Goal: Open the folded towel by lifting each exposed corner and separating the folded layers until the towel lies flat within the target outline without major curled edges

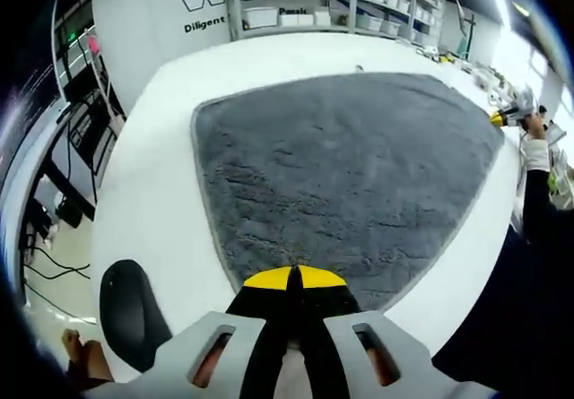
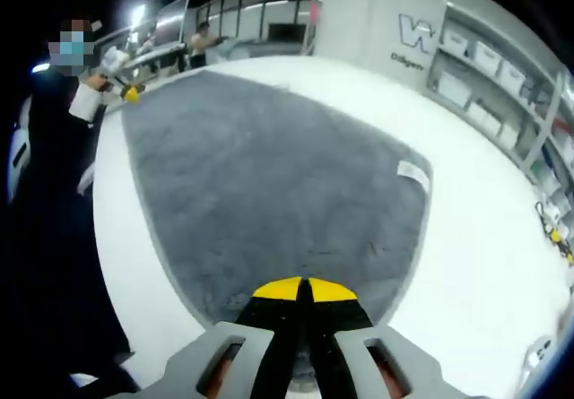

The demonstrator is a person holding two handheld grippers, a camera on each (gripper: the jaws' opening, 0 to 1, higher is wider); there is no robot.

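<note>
Left gripper view, table [image 1: 161, 211]: white surface lying under everything.
Towel [image 1: 350, 175]: grey, lying spread open and flat on the table, edges showing no big curls.
Left gripper [image 1: 294, 278]: yellow-tipped jaws pressing together at the towel's near edge; whether cloth is pinched, I cannot tell.
Right gripper view, towel [image 2: 269, 193]: spreading flat, white tag [image 2: 413, 175] lying at its edge.
Right gripper [image 2: 304, 289]: jaws closed at the near hem; grip on cloth unclear.
</note>
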